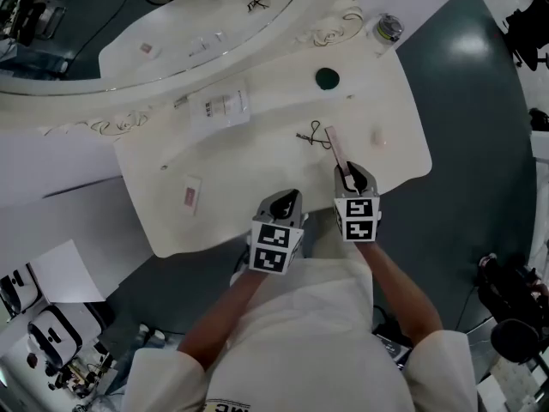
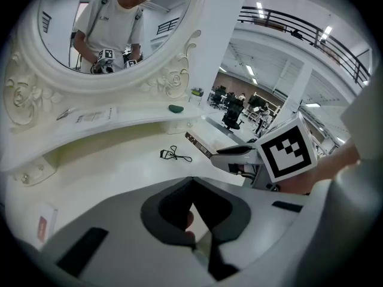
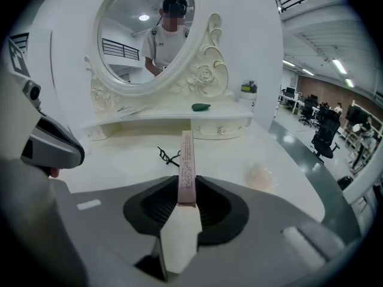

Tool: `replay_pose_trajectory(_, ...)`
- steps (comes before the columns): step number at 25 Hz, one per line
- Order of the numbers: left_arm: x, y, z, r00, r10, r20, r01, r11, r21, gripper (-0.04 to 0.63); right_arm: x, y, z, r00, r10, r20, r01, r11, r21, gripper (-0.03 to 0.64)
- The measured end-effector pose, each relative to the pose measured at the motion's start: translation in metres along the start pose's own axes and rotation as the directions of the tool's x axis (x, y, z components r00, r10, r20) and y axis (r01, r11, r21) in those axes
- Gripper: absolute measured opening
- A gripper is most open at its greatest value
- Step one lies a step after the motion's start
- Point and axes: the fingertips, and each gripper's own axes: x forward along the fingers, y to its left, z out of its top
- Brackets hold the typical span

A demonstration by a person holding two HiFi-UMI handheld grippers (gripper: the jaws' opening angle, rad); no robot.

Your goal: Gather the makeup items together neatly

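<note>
My right gripper (image 1: 352,177) (image 3: 187,202) is shut on the near end of a slim pink box (image 1: 338,150) (image 3: 187,163). The box points away from me over the white dressing table (image 1: 257,157). Just beyond the box's far end lies a black eyelash curler (image 1: 315,136) (image 3: 167,155) (image 2: 173,155). A dark green compact (image 1: 326,78) (image 3: 201,106) sits farther back near the mirror. My left gripper (image 1: 287,199) (image 2: 191,211) is shut and holds nothing, at the table's front edge, left of the right one.
A pale translucent puff (image 1: 377,137) (image 3: 259,173) lies right of the box. A clear packet (image 1: 221,107) sits by the mirror base. A small pink sachet (image 1: 190,194) (image 2: 43,227) lies at the left front. A jar (image 1: 389,28) stands at the back right corner.
</note>
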Motion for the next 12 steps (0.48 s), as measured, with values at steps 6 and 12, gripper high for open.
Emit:
replay_pose_trajectory(6, 0.008, -0.007, 0.008, 1.000, -0.027, -0.012, 0.027, 0.999, 0.039, -0.002, 0.001, -0.012, -0.001, 0.999, -0.043, 0.001, 0.042, 0.997, 0.061, 0.087)
replay_pose_trajectory(12, 0.016, -0.016, 0.014, 0.998, -0.052, -0.027, 0.054, 0.996, 0.067, -0.001, 0.001, -0.025, -0.009, 0.996, -0.087, -0.024, 0.089, 0.987, 0.132, 0.087)
